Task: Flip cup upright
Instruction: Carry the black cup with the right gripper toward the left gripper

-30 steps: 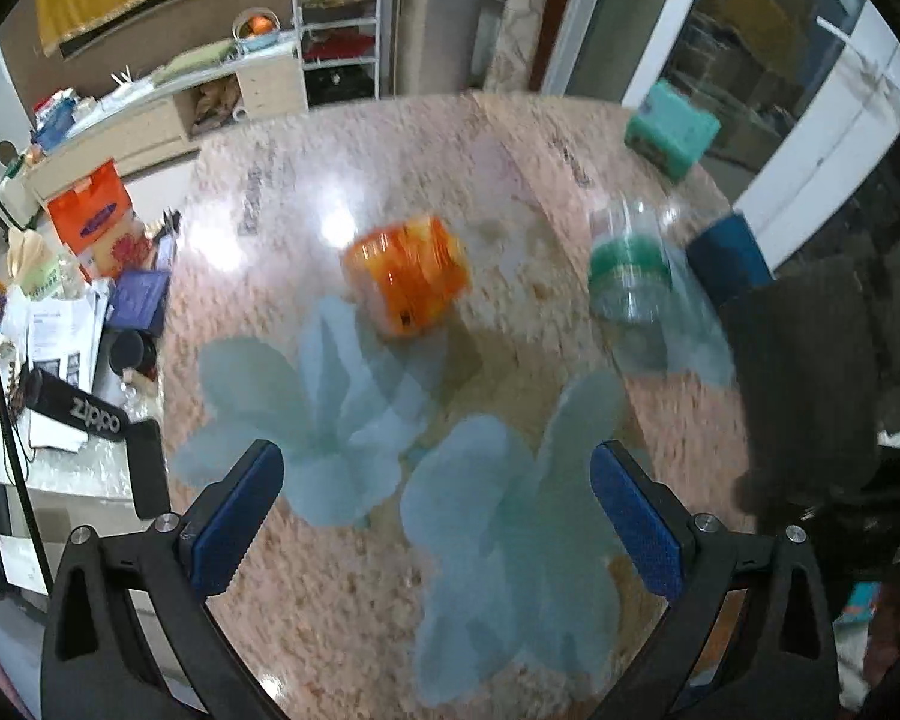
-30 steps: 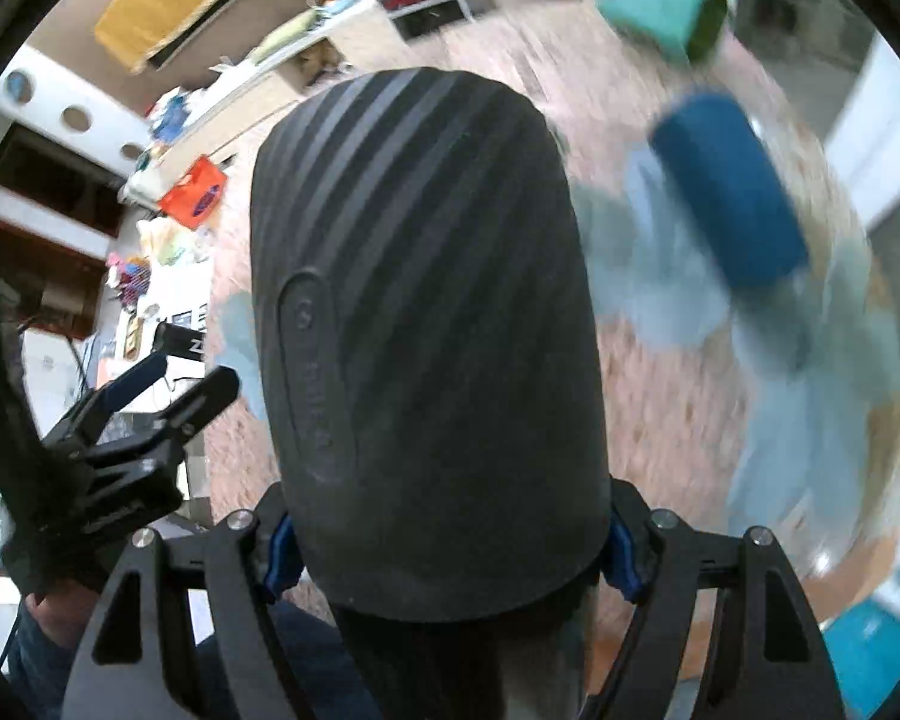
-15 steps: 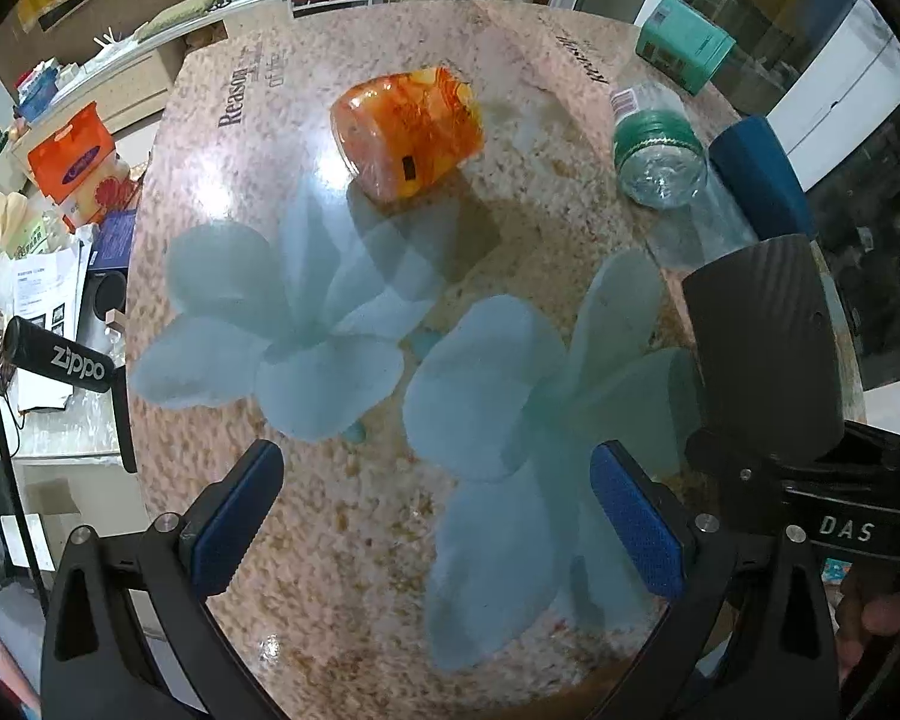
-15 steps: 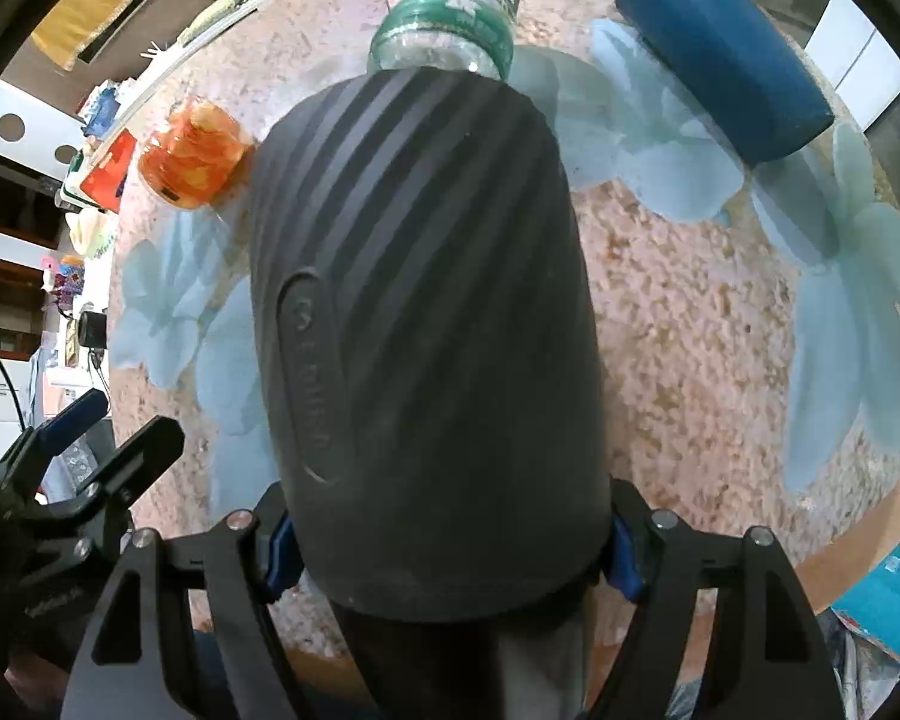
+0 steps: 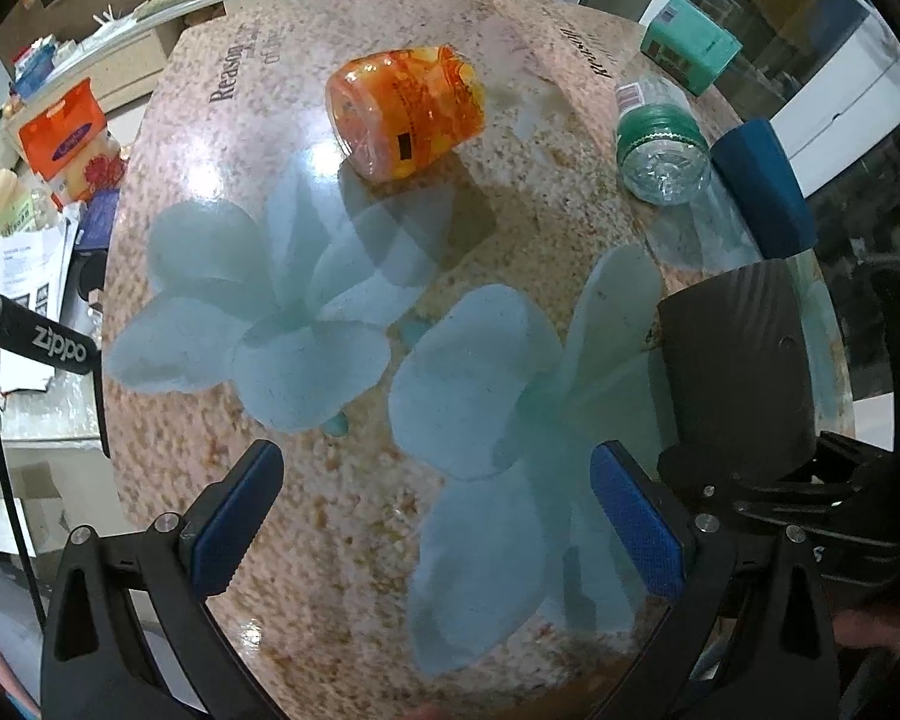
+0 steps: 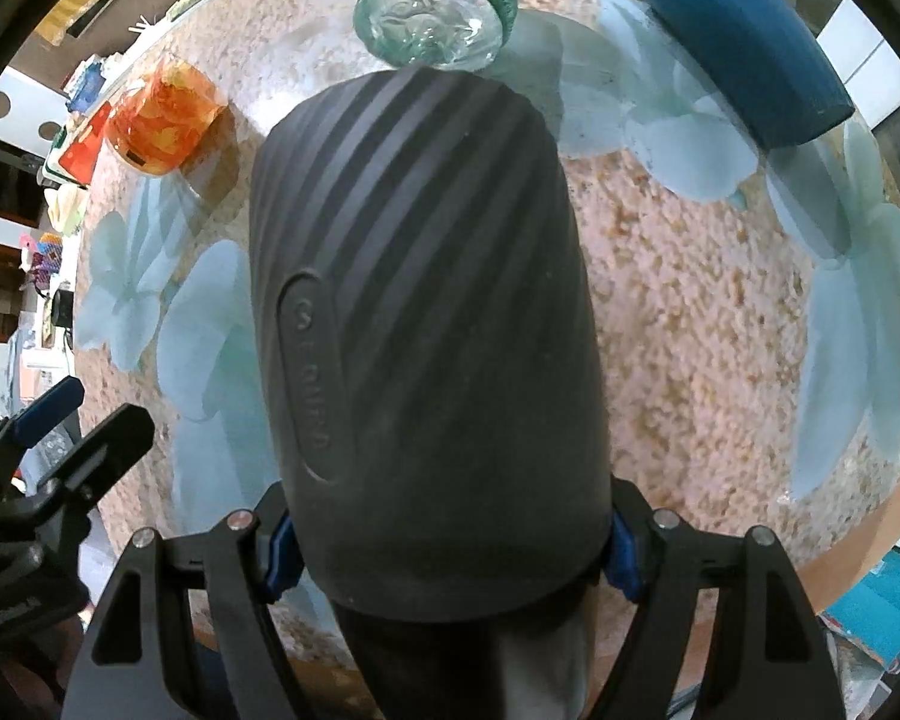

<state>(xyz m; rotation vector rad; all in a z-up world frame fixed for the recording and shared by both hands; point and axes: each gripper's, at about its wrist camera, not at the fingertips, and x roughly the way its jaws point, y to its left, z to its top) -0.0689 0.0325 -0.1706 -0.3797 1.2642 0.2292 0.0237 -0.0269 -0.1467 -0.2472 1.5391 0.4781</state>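
Right gripper (image 6: 450, 546) is clamping a black ribbed cup (image 6: 426, 324), blue pads (image 6: 621, 555) pressing its sides near one end. From the left wrist view the cup (image 5: 735, 360) is sitting at the table's (image 5: 354, 540) right edge, its far end over the surface; whether it is touching down cannot be told, nor which end is the mouth.

Left gripper (image 5: 435, 516) is hovering over the near edge of the table, jaws spread wide, nothing between the blue pads (image 5: 237, 516).

An orange jar (image 5: 405, 111) is lying on its side toward the far edge. A clear plastic bottle (image 5: 660, 144) with a green label is lying on its side near the far right edge, just beyond the cup. A dark blue cylinder (image 5: 762, 189) is lying just beside the bottle, at the right edge. A teal box (image 5: 690, 51) is sitting at the far right corner.

The table is showing a pink speckled top with pale blue flower prints.
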